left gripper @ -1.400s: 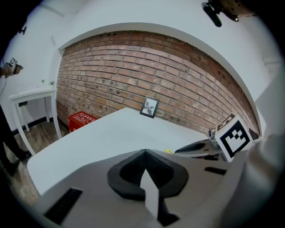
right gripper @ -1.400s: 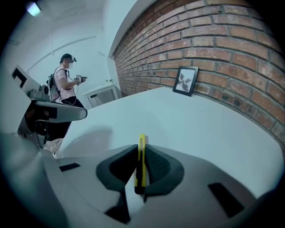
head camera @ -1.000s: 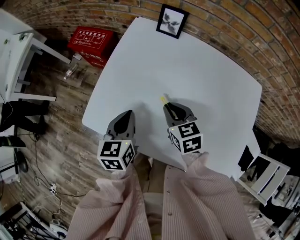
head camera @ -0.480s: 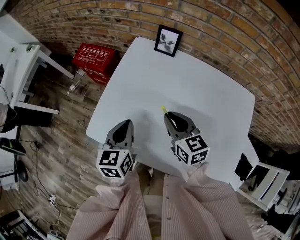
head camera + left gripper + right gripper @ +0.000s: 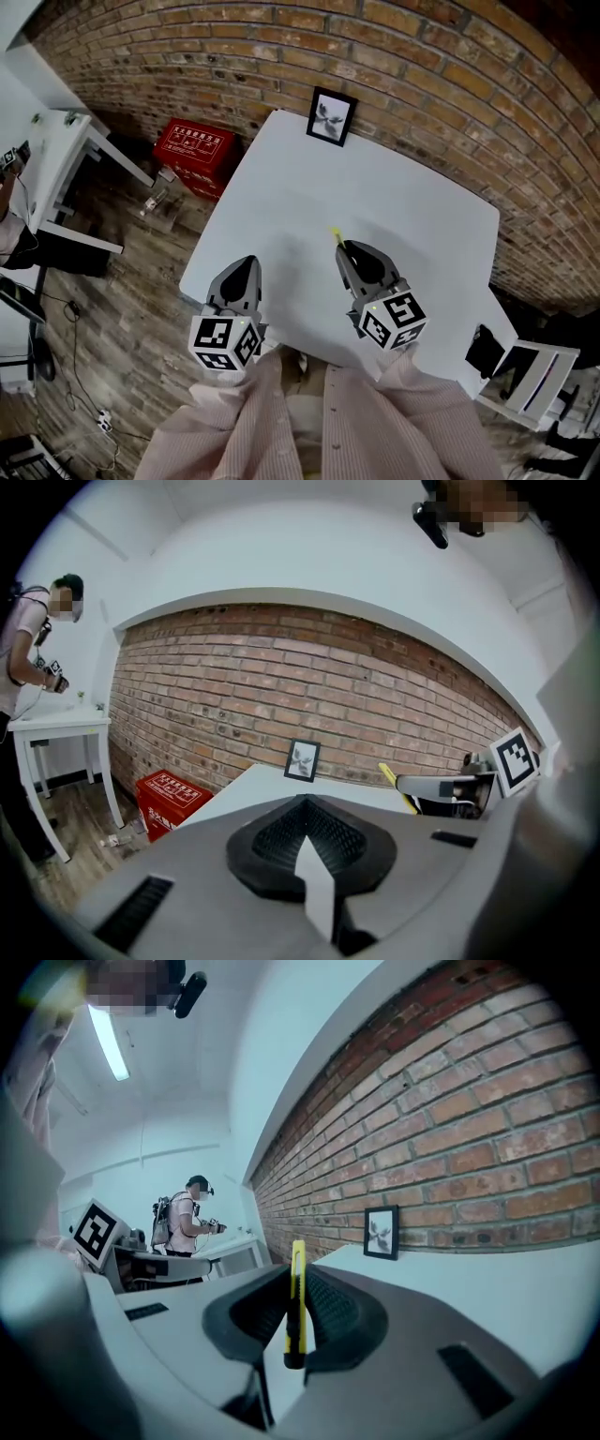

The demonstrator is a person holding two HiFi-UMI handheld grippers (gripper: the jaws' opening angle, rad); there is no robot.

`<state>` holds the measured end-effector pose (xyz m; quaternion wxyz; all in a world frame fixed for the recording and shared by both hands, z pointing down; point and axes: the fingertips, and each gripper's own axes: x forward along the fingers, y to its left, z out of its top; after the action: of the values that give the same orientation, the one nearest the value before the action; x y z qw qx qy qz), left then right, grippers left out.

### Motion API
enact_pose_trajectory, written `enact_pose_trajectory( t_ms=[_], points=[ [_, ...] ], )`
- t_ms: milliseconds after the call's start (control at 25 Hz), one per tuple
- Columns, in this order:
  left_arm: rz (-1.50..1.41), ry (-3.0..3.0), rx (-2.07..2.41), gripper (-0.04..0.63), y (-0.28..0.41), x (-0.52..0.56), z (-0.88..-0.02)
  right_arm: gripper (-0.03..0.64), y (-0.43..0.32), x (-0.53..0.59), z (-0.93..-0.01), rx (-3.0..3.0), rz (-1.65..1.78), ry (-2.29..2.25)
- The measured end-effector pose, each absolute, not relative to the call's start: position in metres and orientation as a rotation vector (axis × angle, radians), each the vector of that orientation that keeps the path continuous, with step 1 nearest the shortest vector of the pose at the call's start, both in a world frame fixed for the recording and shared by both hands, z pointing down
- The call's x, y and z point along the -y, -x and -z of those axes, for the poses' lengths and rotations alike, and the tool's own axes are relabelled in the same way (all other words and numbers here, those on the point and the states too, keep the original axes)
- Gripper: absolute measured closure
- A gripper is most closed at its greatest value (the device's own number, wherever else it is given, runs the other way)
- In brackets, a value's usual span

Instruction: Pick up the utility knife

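Yellow and thin, the utility knife [image 5: 296, 1321] pinched in our right hand-held gripper [image 5: 293, 1274] could pivot and slip to the bench [image 5: 412, 197] below it; our left hand-held gripper [image 5: 305, 803], pressed together, holds nothing.

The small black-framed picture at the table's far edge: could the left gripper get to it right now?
Probably yes. The left gripper is empty, and the white table between it and the black-framed picture lies bare; the right gripper, holding the yellow utility knife, is off to one side.

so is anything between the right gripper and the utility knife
Nothing visible does: the utility knife is already clamped between the jaws of the right gripper, held above the white table.
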<state>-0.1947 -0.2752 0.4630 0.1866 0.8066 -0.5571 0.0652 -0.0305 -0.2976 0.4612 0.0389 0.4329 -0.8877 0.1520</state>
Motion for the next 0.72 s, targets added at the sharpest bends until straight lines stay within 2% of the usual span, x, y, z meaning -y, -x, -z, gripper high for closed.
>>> enact_pose_trajectory(
  t_ms=[720],
  points=[
    [-0.047,-2.367,1.675,0.601,0.222,0.271,-0.394,0.566,0.004,0.288,-0.387,2.859,-0.319,-1.506]
  ],
)
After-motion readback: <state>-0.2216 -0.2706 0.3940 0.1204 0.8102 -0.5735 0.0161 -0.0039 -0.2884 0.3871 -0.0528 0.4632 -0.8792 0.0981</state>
